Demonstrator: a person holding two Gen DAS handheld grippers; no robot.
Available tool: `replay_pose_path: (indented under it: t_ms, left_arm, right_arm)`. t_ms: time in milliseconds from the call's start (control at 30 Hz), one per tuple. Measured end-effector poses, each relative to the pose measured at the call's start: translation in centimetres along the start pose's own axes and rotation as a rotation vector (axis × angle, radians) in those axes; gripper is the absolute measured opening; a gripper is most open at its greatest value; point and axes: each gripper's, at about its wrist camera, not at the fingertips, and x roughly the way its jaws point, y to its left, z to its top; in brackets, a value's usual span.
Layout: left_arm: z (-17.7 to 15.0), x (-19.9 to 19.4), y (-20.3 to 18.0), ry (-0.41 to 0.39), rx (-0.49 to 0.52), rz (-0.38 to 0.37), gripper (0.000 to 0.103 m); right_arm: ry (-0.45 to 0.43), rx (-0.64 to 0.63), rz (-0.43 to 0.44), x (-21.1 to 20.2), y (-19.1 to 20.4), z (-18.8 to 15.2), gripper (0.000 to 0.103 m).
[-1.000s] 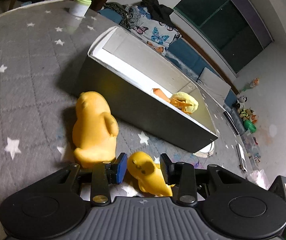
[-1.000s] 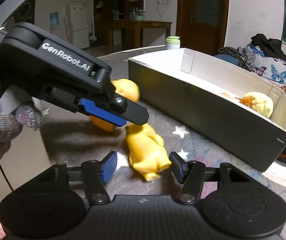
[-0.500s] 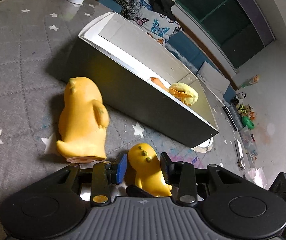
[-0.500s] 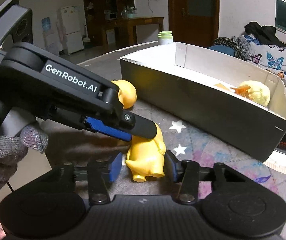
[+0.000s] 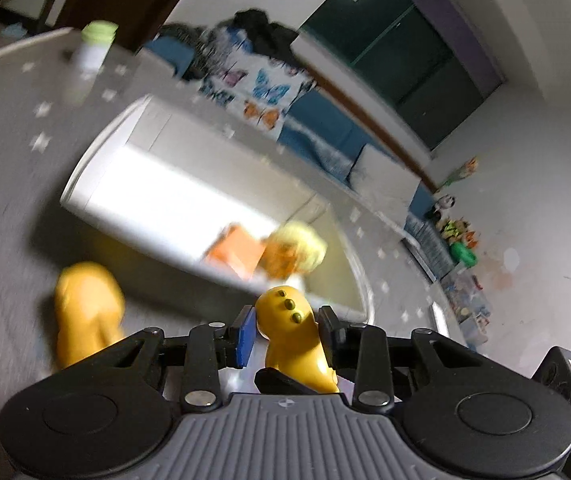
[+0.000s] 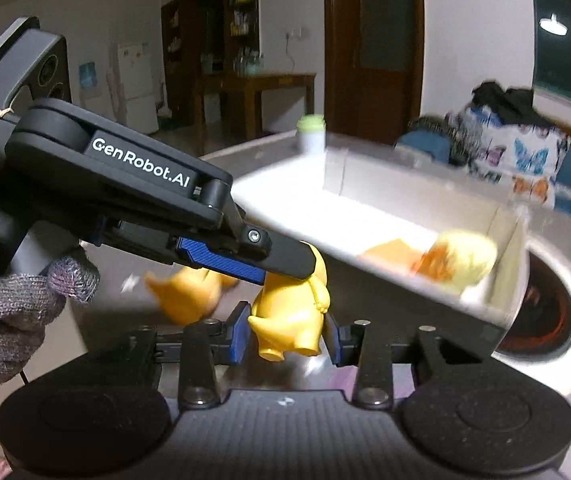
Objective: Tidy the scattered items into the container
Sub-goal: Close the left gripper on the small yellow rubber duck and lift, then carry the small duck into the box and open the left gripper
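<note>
Both claws close on the same small yellow rubber duck-like figure (image 5: 293, 340). The left gripper (image 5: 285, 334) pinches it near the head, blue pad on one side and black finger on the other, the three dark dots of its face turned up. The right gripper (image 6: 287, 334) clamps the lower body of the figure (image 6: 291, 312), its feet pointing down toward the camera; the figure appears lifted clear of the cloth, though blur leaves that uncertain. In the right wrist view the left gripper (image 6: 285, 258) reaches in from the left, its black finger lying across the figure's head, gripped by a hand in a grey knitted glove (image 6: 13, 292).

Just beside, to the left, a larger yellow rubber figure (image 5: 85, 312) lies on the grey star-patterned tablecloth (image 5: 1, 200). Beyond both stands the long white open cardboard box (image 5: 165, 196), holding a pale yellow fluffy toy with orange parts (image 5: 297, 248) and a flat orange piece (image 5: 233, 248) at its right end. A white bottle with a green cap (image 5: 93, 56) stands well behind the box.
</note>
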Motion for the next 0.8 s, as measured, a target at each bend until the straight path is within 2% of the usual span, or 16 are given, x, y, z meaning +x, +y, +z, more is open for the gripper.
replay_pose_path:
  t_ms: [133, 300, 533, 800]
  left_arm:
    - [3.0, 2.3, -0.3, -0.019, 0.013, -0.013, 0.036]
    - [5.2, 6.3, 1.2, 0.025, -0.04, -0.026, 0.036]
    - [5.3, 9.5, 3.8, 0.083, -0.105, -0.027, 0.035]
    - [5.3, 9.6, 4.5, 0.096, -0.107, -0.017, 0.035]
  right_arm:
    - [-0.026, -0.004, -0.029, 0.8, -2.0, 2.6, 0.038]
    - [-0.001, -0.01, -0.047, 3.1, -4.9, 4.6, 0.038]
    - [0.106, 0.001, -0.031, 7.4, -7.3, 4.5, 0.038]
    - [0.129, 0.005, -0.027, 8.4, -7.8, 3.8, 0.039]
